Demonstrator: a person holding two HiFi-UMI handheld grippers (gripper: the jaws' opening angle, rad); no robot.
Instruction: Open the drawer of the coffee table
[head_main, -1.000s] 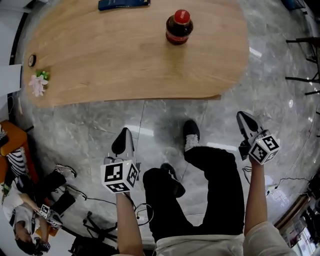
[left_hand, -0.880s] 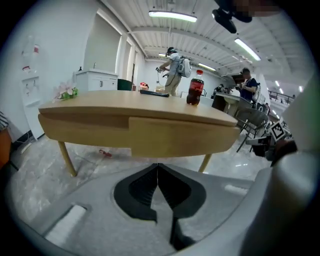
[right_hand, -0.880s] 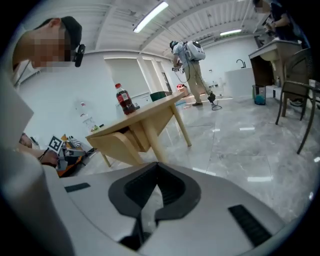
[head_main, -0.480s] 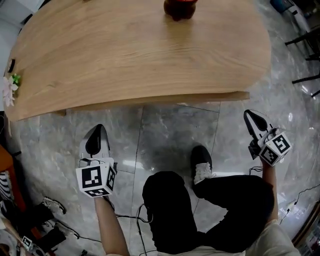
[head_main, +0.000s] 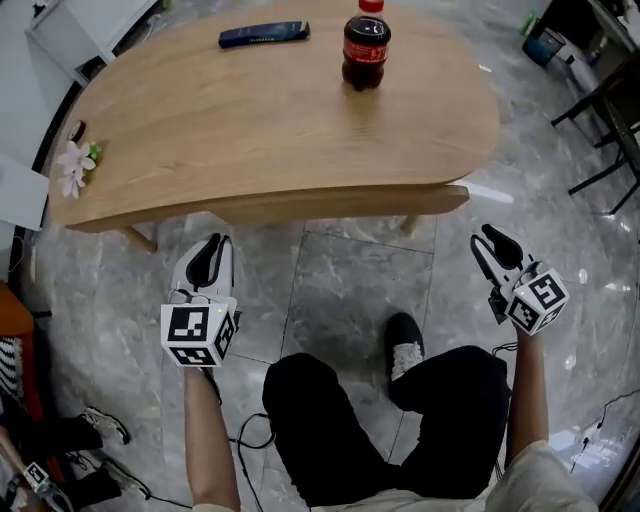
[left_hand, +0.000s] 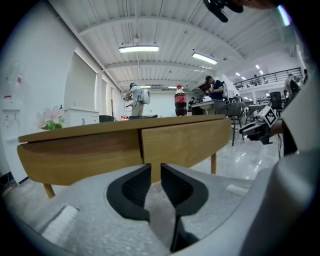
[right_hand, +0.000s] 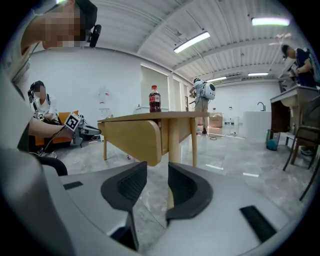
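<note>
The oval wooden coffee table (head_main: 250, 120) stands ahead of me. Its front apron (head_main: 330, 205) shows in the left gripper view as two wooden panels, one (left_hand: 80, 150) left and one (left_hand: 185, 142) right of a vertical seam. My left gripper (head_main: 207, 262) hangs shut just short of that apron, with nothing between its pads (left_hand: 155, 172). My right gripper (head_main: 487, 247) is off the table's right end. Its jaws have just been opening, and they stand apart and empty (right_hand: 157, 172). Neither gripper touches the table.
A cola bottle (head_main: 365, 50), a dark flat device (head_main: 264, 34) and a small flower (head_main: 72, 165) sit on the tabletop. My legs and a shoe (head_main: 404, 340) are on the marble floor below. Dark chair legs (head_main: 610, 110) stand at the right, a white cabinet (head_main: 80, 25) at the far left.
Both grippers have come lower and nearer the table's front edge and have rolled. The right jaws have parted. The head view has tilted, bringing the whole tabletop back into sight.
</note>
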